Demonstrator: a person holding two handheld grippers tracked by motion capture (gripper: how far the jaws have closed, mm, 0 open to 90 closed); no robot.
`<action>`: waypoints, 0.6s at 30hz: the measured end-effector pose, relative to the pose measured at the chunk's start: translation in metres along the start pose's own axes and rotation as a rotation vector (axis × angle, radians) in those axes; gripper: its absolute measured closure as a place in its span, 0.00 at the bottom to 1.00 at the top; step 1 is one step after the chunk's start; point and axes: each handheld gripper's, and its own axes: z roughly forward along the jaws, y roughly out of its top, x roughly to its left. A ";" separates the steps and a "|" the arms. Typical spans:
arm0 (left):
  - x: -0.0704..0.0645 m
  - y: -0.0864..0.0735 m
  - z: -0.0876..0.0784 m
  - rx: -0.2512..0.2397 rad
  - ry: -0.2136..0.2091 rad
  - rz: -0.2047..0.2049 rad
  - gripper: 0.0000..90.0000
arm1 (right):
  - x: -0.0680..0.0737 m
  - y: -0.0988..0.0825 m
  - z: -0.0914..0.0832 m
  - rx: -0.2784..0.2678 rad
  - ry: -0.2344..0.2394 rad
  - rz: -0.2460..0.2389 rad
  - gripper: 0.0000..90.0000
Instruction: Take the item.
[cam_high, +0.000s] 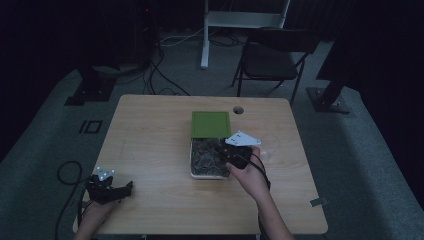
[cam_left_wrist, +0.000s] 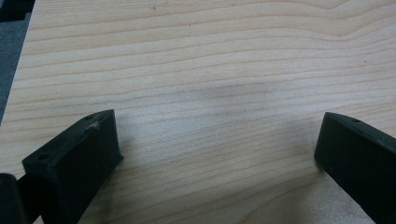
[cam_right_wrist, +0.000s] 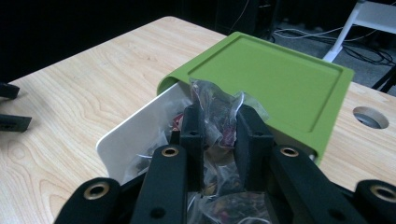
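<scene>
Table: a light wooden table (cam_high: 150, 150) with a round cable hole (cam_high: 238, 110) near its far edge.
Box: a white box (cam_right_wrist: 135, 135) sits right of the table's centre, full of small clear packets; its green lid (cam_high: 211, 123) lies at the far end, and the right gripper view shows the lid overlapping the box's far rim.
Right gripper: the right gripper (cam_right_wrist: 219, 128) is over the box, held by the right hand (cam_high: 252, 177); its jaws are pressed on a crinkled clear plastic packet (cam_right_wrist: 217, 105) that stands up between them, just in front of the lid.
Left gripper: the left gripper (cam_left_wrist: 217, 149) rests at the near left corner of the table, well apart from the box; its jaws are spread wide with bare wood between them.
In the way: the lid's near edge and the other packets crowd closely around the pinched packet.
Surroundings: on the floor beyond the table, a dark folding chair (cam_high: 272, 57), a white stand (cam_high: 205, 35) and loose cables (cam_high: 160, 75).
View differences: the high view is dim and the packet is hard to make out there; the right gripper view shows the grip plainly; the left gripper view shows the open jaws over wood grain.
</scene>
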 end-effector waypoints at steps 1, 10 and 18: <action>0.000 0.000 0.000 0.000 0.000 0.000 0.01 | 0.000 0.000 0.000 0.000 0.000 0.000 0.84; 0.000 0.000 0.000 0.002 0.000 0.000 0.01 | -0.013 0.000 -0.012 -0.014 -0.030 0.019 0.84; 0.000 0.000 0.000 0.002 0.000 0.000 0.01 | -0.026 -0.002 -0.021 -0.017 -0.059 0.039 0.84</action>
